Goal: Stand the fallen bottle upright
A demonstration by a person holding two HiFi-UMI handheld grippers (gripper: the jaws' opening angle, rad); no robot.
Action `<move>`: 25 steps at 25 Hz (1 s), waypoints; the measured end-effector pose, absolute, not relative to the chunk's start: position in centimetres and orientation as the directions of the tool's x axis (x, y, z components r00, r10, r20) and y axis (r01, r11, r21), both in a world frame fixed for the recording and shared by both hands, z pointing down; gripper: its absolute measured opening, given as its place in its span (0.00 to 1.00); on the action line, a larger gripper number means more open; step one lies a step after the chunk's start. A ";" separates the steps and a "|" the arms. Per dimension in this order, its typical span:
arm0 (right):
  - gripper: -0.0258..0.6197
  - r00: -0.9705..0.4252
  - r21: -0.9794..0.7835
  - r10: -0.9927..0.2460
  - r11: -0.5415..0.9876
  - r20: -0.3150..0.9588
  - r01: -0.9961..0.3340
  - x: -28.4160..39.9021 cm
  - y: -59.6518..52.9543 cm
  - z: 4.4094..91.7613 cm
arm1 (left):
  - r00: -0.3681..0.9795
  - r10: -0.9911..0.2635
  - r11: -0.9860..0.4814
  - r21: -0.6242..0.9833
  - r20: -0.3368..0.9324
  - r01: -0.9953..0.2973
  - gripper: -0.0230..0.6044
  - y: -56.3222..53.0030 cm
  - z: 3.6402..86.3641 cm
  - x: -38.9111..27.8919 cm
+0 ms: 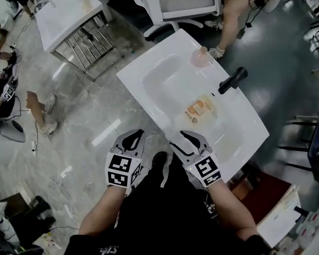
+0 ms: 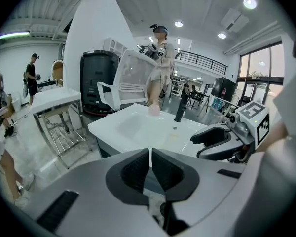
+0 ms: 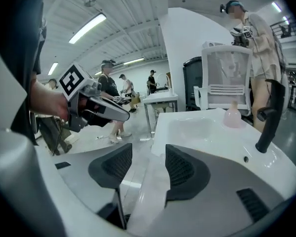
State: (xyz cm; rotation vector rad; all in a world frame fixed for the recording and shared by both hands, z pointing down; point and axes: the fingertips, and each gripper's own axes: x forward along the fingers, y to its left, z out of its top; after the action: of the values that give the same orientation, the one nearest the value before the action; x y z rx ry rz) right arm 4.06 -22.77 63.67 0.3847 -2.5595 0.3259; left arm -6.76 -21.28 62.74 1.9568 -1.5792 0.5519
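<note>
The fallen bottle (image 1: 199, 110), clear with an orange label, lies on its side on the white sink top (image 1: 149, 62), just right of the basin. A pink bottle (image 1: 200, 59) stands upright at the far edge, next to the black faucet (image 1: 233, 81). My left gripper (image 1: 132, 138) hangs off the sink's near corner, over the floor, its jaws shut with nothing between them. My right gripper (image 1: 182, 138) hovers over the near edge of the sink, short of the fallen bottle, open and empty. In the right gripper view the jaws (image 3: 149, 167) stand apart above the sink's corner.
A white chair (image 1: 186, 1) stands behind the sink, with a person's legs (image 1: 231, 15) beside it. A white table on a metal rack (image 1: 77, 20) is at the far left. Another person's foot (image 1: 45, 118) is on the floor at left. Boxes (image 1: 271, 206) sit at lower right.
</note>
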 end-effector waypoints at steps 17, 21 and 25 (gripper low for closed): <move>0.41 -0.765 0.211 -0.226 0.970 0.603 -0.120 0.1 -22.4 67.5 | 0.159 -0.730 -0.036 0.195 0.664 -0.980 0.09 -18.5 64.9 -10.1; 0.30 -0.753 0.308 -0.253 0.949 0.608 -0.071 -0.3 -22.0 68.5 | 0.167 -0.734 -0.034 0.210 0.658 -0.977 0.09 -18.4 65.1 -9.7; 0.30 -0.731 0.365 -0.283 0.929 0.621 -0.050 -0.5 -22.1 68.9 | 0.175 -0.732 -0.040 0.215 0.659 -0.976 0.09 -17.5 65.0 -9.3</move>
State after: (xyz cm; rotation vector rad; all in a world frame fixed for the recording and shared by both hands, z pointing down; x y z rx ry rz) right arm -0.55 -22.08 68.93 0.2349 -2.3656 -0.4244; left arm -9.31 -17.49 65.02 1.8270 -1.6115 0.4978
